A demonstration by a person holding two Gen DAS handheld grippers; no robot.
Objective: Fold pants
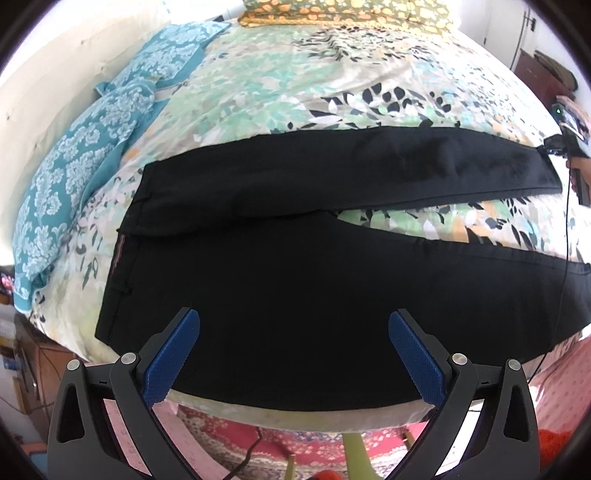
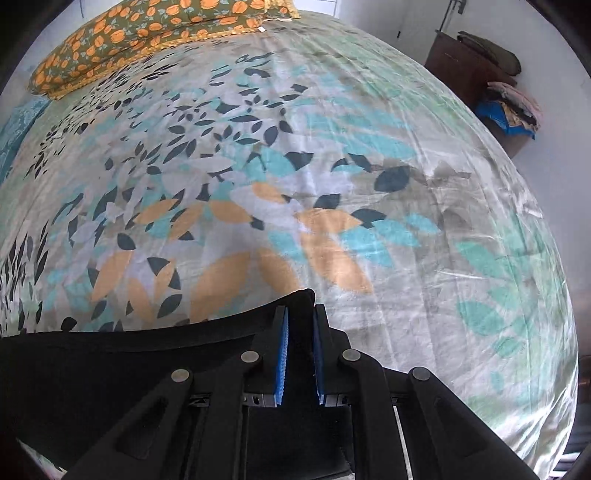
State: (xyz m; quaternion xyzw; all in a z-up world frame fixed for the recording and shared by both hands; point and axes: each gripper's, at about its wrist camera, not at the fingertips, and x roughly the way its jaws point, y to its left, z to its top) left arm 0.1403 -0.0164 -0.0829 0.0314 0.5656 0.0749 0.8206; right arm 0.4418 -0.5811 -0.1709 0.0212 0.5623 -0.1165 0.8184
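Black pants (image 1: 295, 295) lie spread across the floral bedsheet (image 1: 332, 74), legs toward three o'clock. The right gripper (image 2: 300, 306) pinches the far leg's hem; the left gripper (image 1: 293, 325) hovers spread over the seat. Next, likely, carry that leg onto the near one.

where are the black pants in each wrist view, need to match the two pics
Left wrist: the black pants fill the middle and lower picture, spread flat, waistband at left, legs running right, where the right gripper meets the far leg's hem.
Right wrist: only that hem shows, bottom left, clamped in the right gripper.
Shared landmark: the orange-patterned pillow at the top of both.
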